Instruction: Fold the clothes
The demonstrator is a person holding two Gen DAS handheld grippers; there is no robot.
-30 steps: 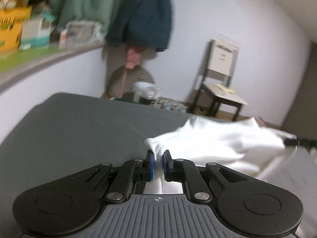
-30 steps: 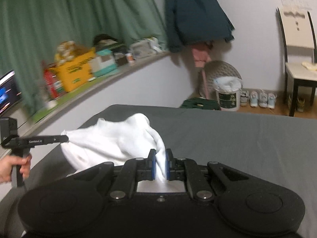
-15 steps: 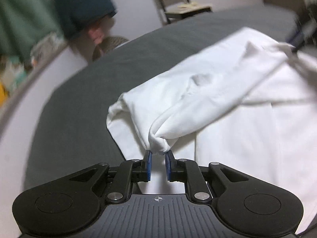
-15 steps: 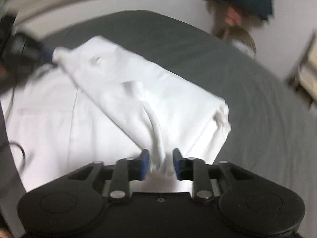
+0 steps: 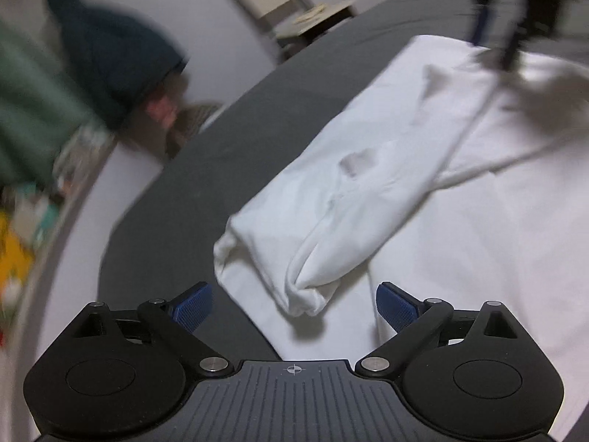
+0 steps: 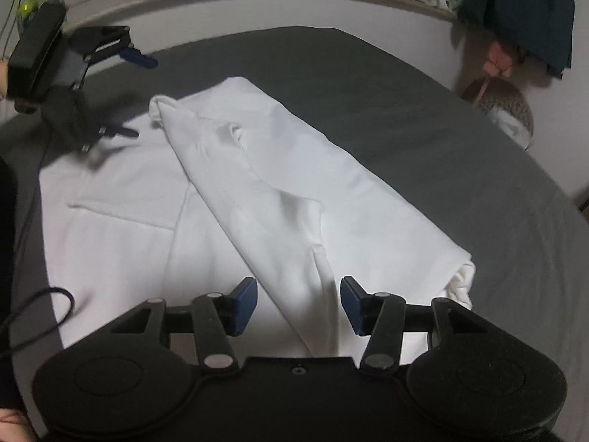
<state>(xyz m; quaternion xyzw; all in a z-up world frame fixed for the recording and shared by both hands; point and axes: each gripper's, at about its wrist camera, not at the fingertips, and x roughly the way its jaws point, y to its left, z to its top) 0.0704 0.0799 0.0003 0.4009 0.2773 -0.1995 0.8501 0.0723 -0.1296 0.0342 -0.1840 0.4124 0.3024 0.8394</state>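
Two spread grippers: left gripper, blurred right gripper, white garment.

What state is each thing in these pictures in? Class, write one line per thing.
left hand-held gripper: open, holding nothing
right hand-held gripper: open, holding nothing
white garment: lying on the bed, one side folded over
grey bed sheet: spread flat
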